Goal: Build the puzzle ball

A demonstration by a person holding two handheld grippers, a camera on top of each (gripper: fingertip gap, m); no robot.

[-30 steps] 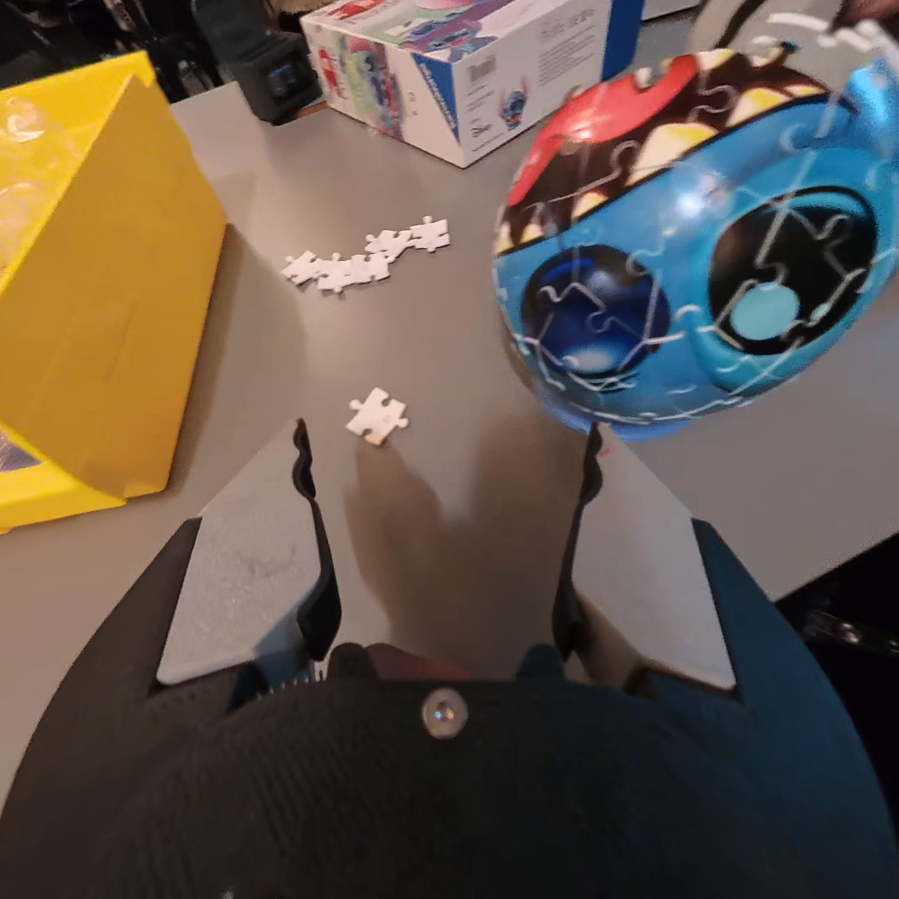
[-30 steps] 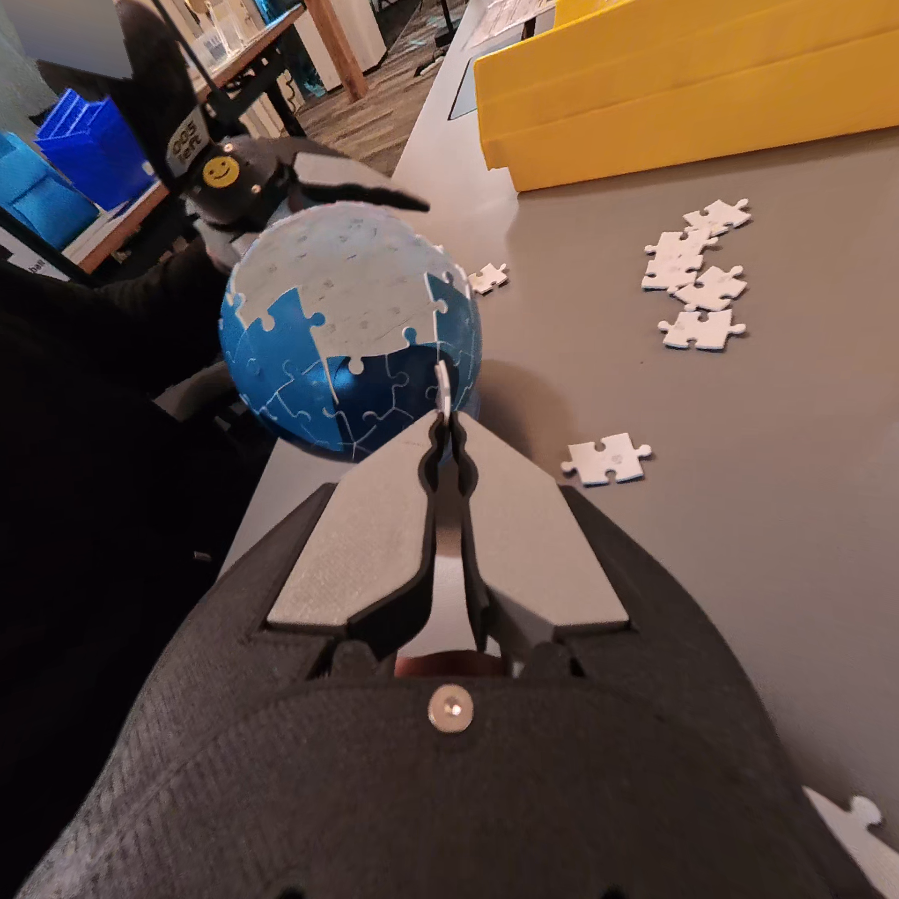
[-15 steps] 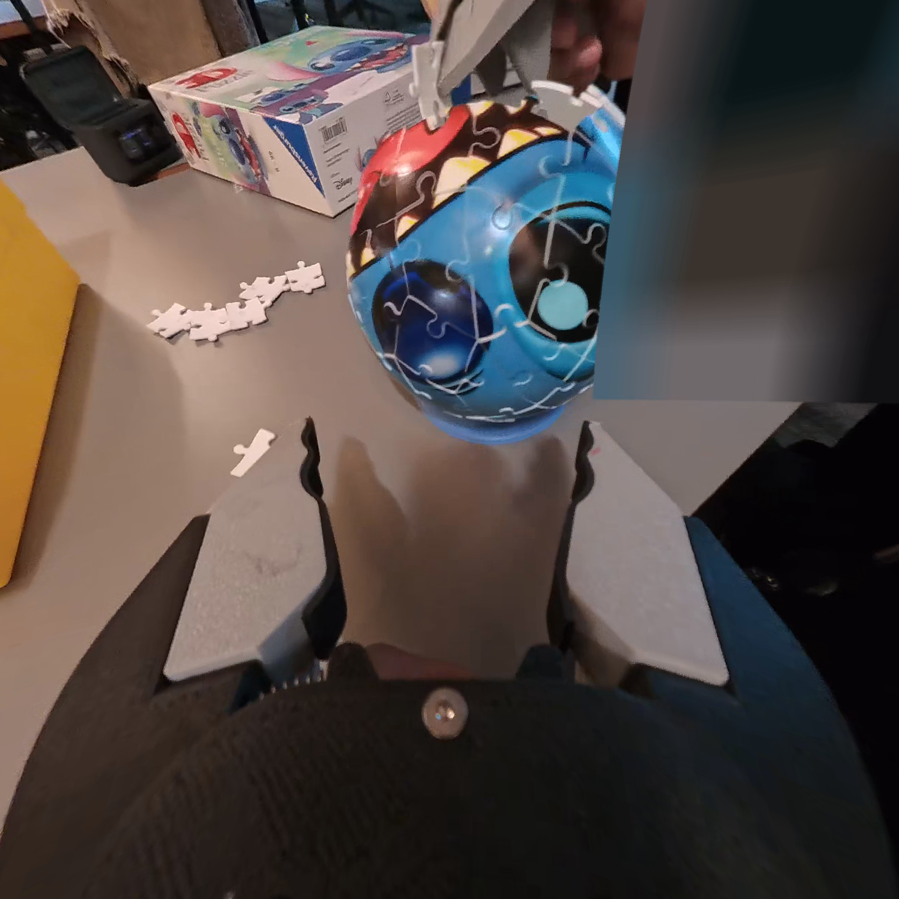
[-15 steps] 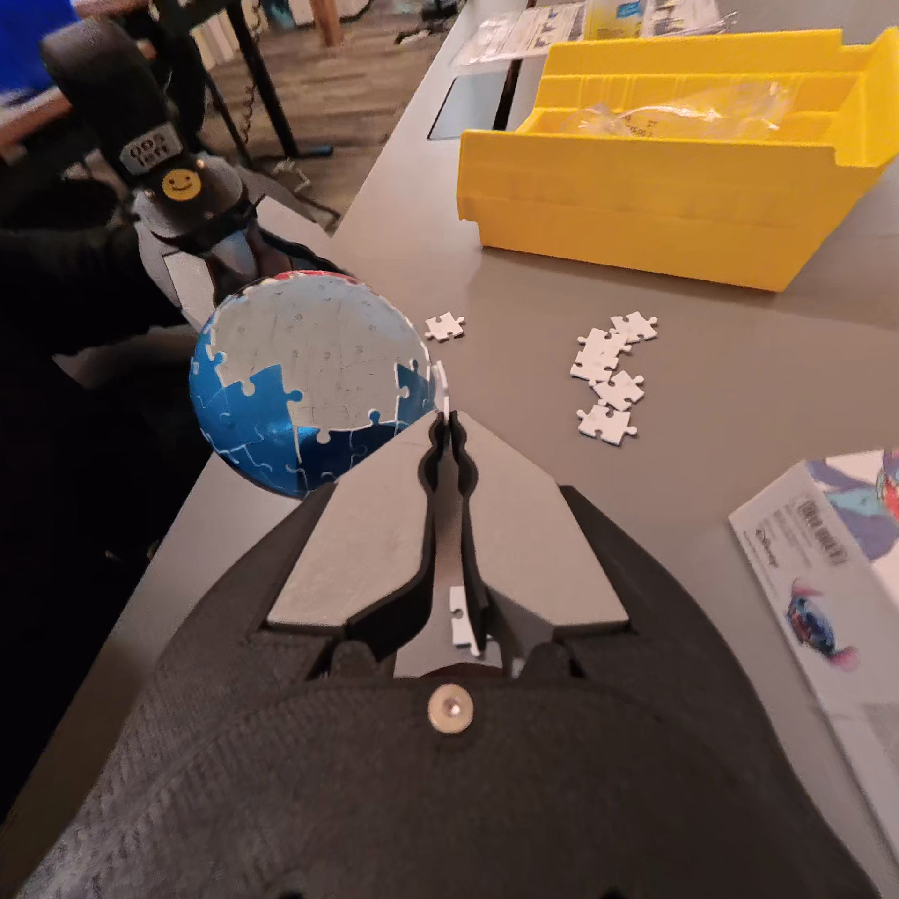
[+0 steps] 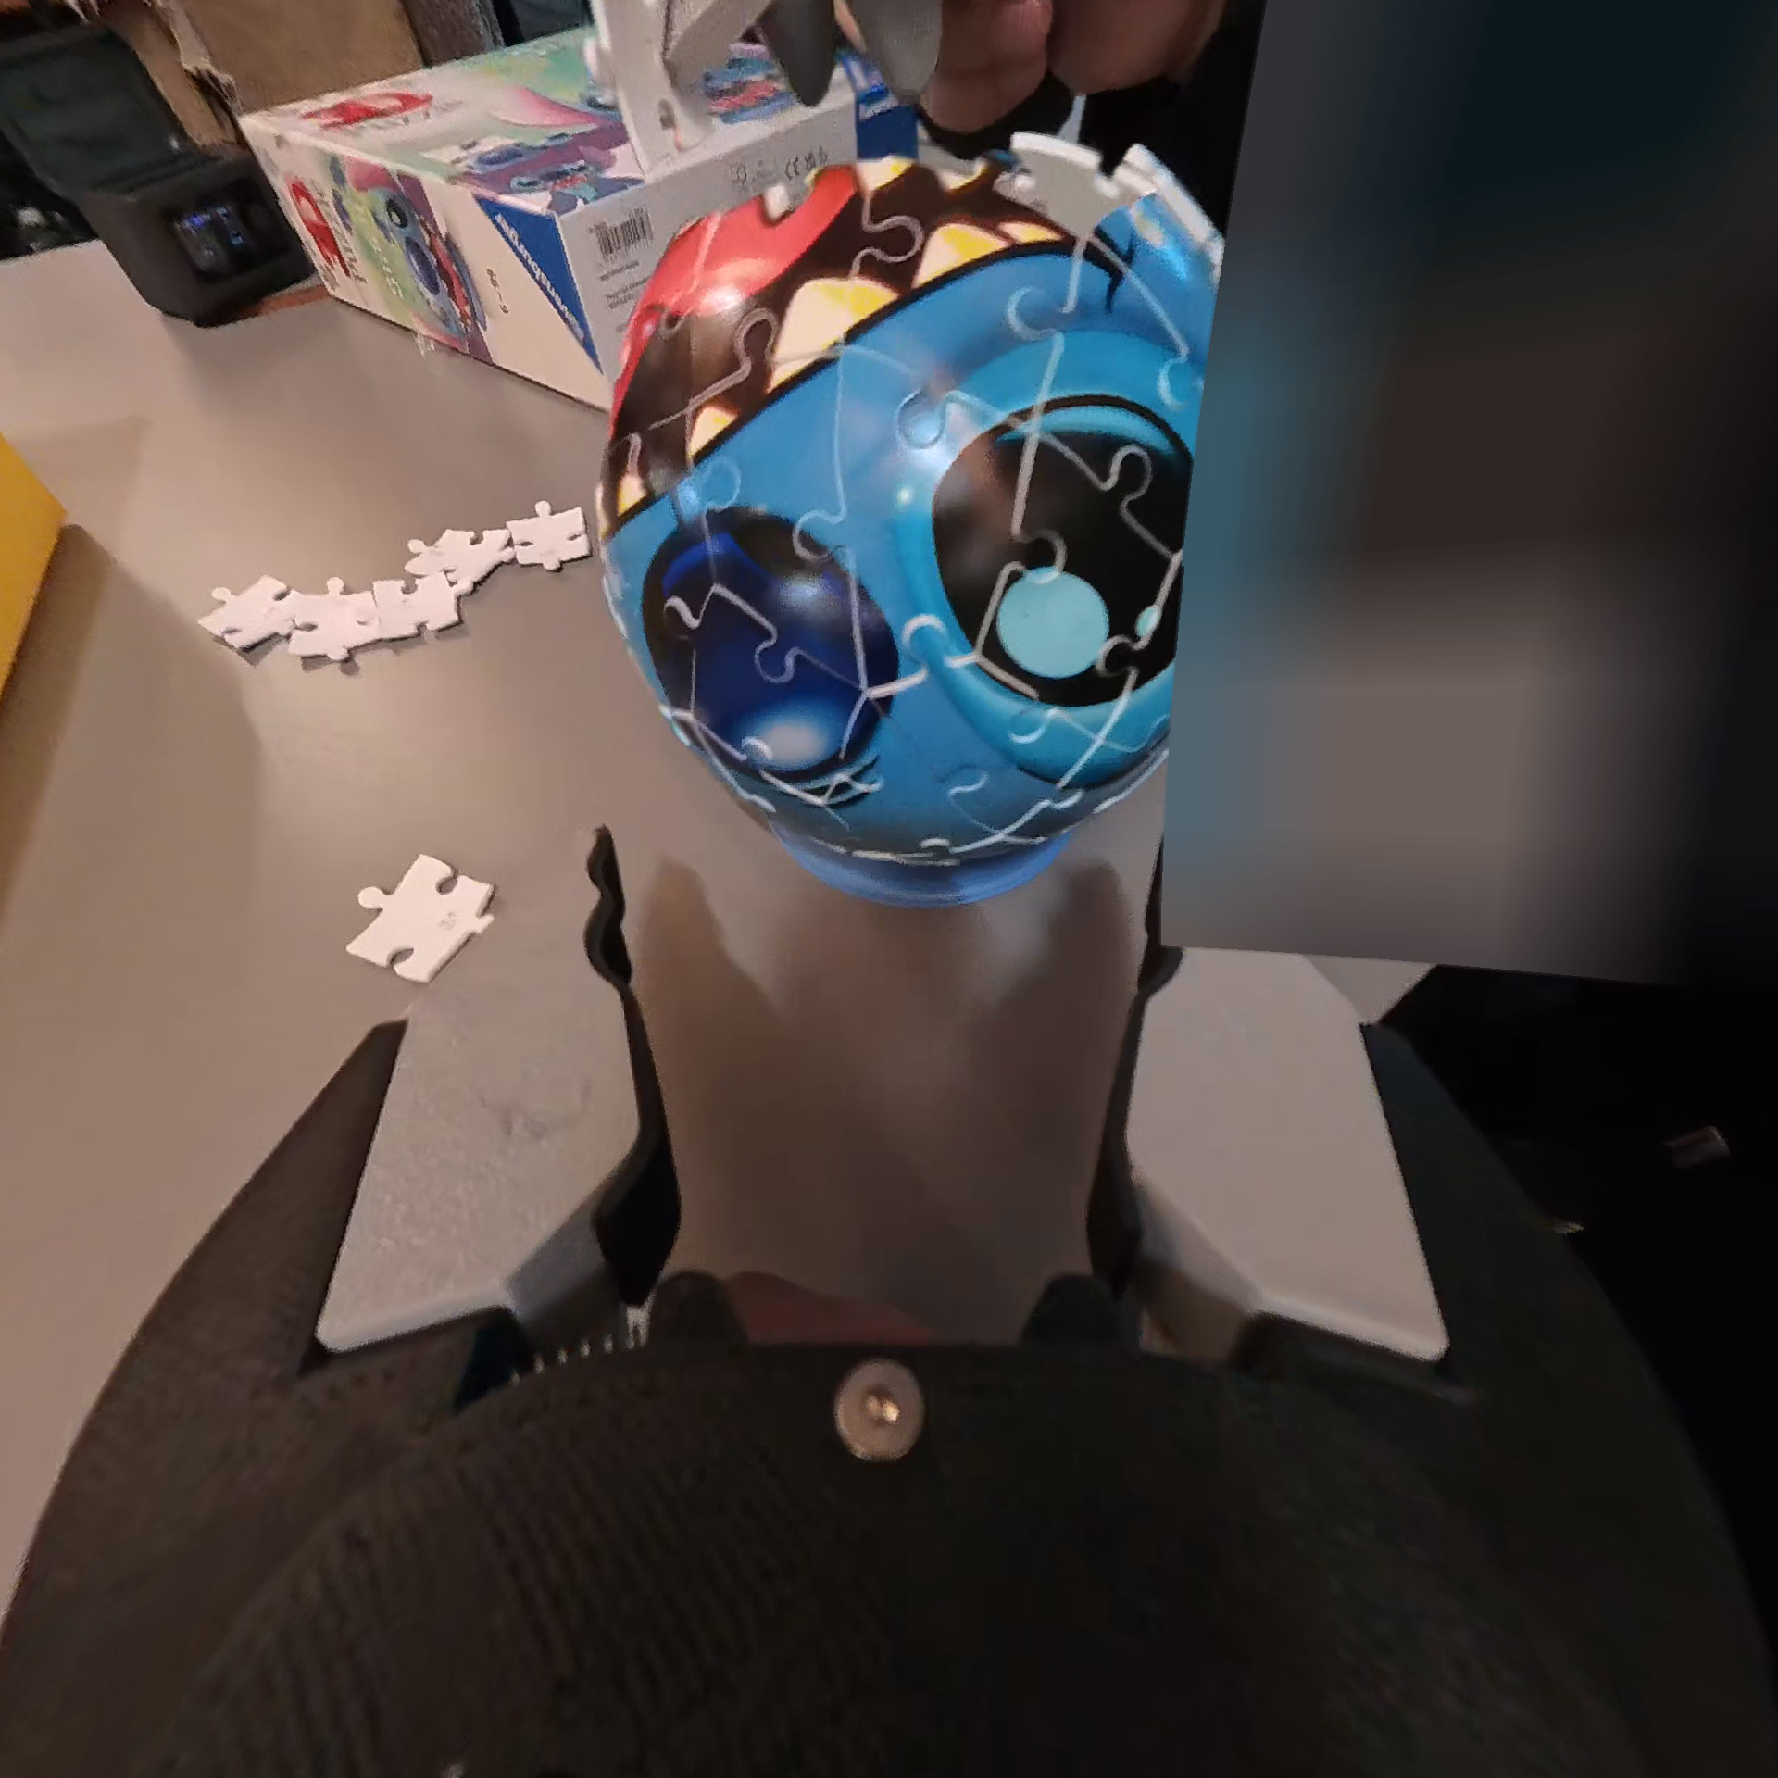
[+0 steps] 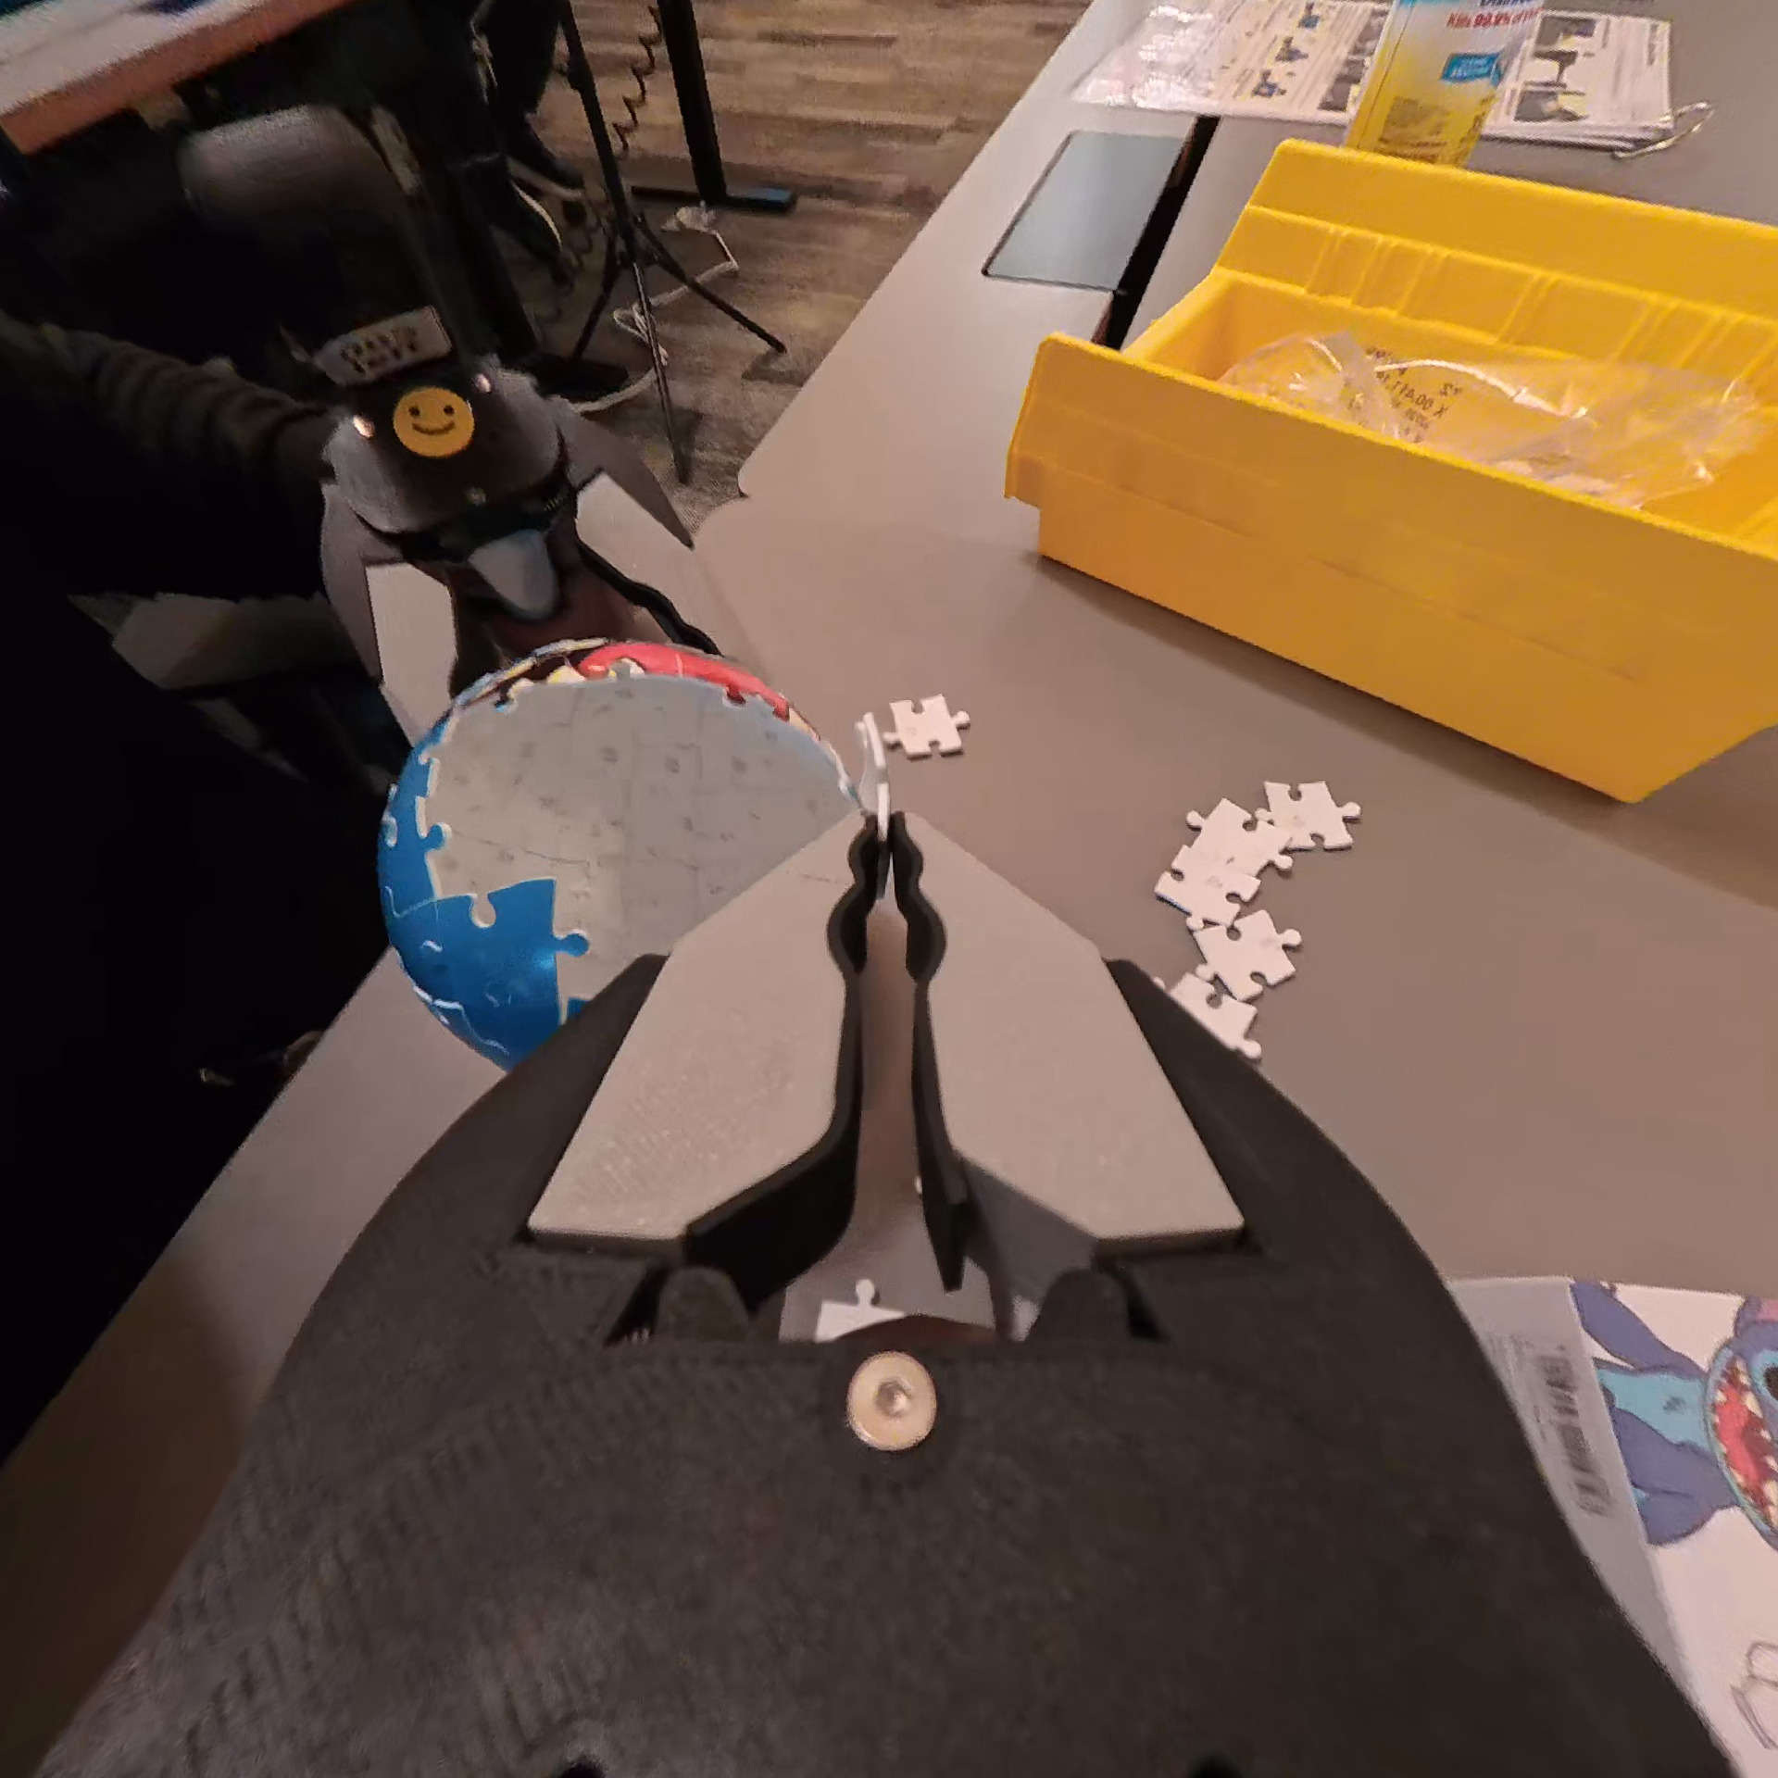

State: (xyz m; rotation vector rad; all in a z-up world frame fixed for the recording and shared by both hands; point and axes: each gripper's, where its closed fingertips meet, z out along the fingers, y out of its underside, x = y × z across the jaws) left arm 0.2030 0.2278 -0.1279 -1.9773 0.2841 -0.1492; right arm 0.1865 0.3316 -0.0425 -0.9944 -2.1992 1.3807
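Note:
The blue puzzle ball point(image 5: 895, 539) stands on the grey table near its front edge. Its far upper side is open and shows the grey inside in the right wrist view point(image 6: 616, 818). My left gripper point(image 5: 877, 866) is open and empty, its fingertips just short of the ball's base. It also shows beyond the ball in the right wrist view point(image 6: 539, 616). My right gripper point(image 6: 883, 837) is shut on a white puzzle piece point(image 6: 874, 770), held edge-on beside the ball's open rim. In the left wrist view that piece point(image 5: 625, 67) hangs above the ball.
Loose white pieces lie on the table: one point(image 5: 423, 919) left of my left gripper, a cluster point(image 5: 385, 601) farther back, also seen from the right point(image 6: 1241, 885). A yellow bin point(image 6: 1347, 539), the puzzle box point(image 5: 500, 241) and a black device point(image 5: 183, 241) stand around. My hands' fingertips stand some 15 cm from each other.
The ball has come to the middle between my left gripper's open fingers. My right gripper has risen and drawn back over the ball, still shut on the piece.

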